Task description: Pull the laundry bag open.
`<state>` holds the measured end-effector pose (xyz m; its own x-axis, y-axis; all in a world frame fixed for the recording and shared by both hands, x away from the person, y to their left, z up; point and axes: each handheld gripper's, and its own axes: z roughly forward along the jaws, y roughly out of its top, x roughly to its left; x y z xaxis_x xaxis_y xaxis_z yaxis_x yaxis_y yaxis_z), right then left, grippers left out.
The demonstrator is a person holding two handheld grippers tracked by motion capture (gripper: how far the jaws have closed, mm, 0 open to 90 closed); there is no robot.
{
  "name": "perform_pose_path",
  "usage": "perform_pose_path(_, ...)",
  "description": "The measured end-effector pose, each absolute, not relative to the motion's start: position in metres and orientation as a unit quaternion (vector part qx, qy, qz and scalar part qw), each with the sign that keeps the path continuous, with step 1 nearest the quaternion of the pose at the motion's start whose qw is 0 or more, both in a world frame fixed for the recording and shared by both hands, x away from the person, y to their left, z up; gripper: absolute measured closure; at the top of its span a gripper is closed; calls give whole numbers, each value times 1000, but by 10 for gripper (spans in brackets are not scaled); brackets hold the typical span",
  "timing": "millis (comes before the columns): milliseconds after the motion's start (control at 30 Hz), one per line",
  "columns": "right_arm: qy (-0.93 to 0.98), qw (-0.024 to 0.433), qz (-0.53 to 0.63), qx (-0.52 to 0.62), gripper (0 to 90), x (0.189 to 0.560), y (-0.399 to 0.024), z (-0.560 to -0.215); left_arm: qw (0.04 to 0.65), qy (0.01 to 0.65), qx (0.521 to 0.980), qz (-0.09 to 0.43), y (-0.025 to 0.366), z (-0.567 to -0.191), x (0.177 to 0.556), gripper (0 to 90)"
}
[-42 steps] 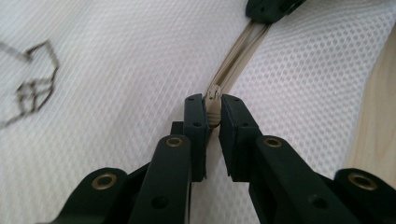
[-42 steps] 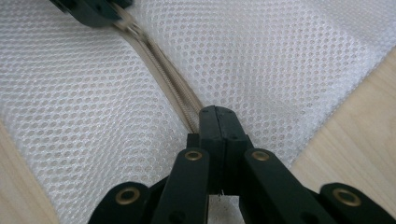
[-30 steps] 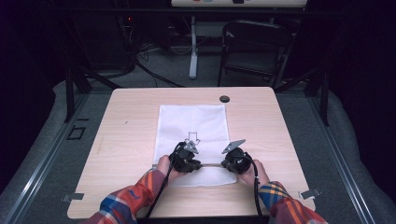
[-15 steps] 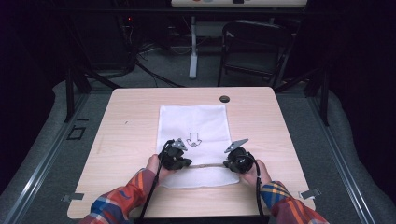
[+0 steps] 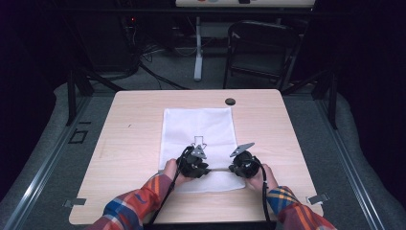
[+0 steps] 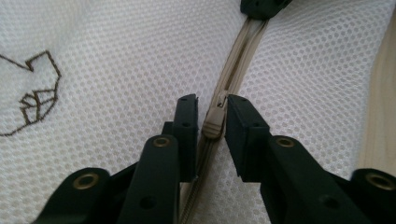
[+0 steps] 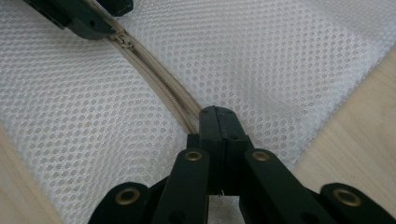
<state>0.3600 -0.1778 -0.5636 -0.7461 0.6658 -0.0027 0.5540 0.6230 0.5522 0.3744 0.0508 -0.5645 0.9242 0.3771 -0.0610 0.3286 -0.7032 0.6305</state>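
1. While both hands rest on the white mesh bag (image 5: pixel 198 139) at the desk's (image 5: pixel 134 124) near edge, I read the step as working the zipper.
2. Left gripper (image 6: pixel 211 116): jaws just opening, slightly spread around the zipper pull (image 6: pixel 214 122); next, pinch and draw it.
3. Right gripper (image 7: pixel 218 122): jaws pressed together on the zipper tape (image 7: pixel 154 79); its end is hidden.

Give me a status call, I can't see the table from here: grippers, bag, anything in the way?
Left gripper jaws just opened, zipper pull loose between them. Right gripper shut on zipper tape. White mesh bag flat on table. Nothing in the way.
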Motion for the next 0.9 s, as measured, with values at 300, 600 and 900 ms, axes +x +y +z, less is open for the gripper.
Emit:
perform_pose_path(300,895,107,267,341,900,359,-177,-563,327,196,924,16,47,-570,376,762)
perform_pose_path(600,894,106,269,343,900,359,-176,-564,327,193,925,29,46,-569,374,816)
perform_pose_path(900,896,107,259,345,900,360,-175,-562,304,213,928,38,56,-563,373,820)
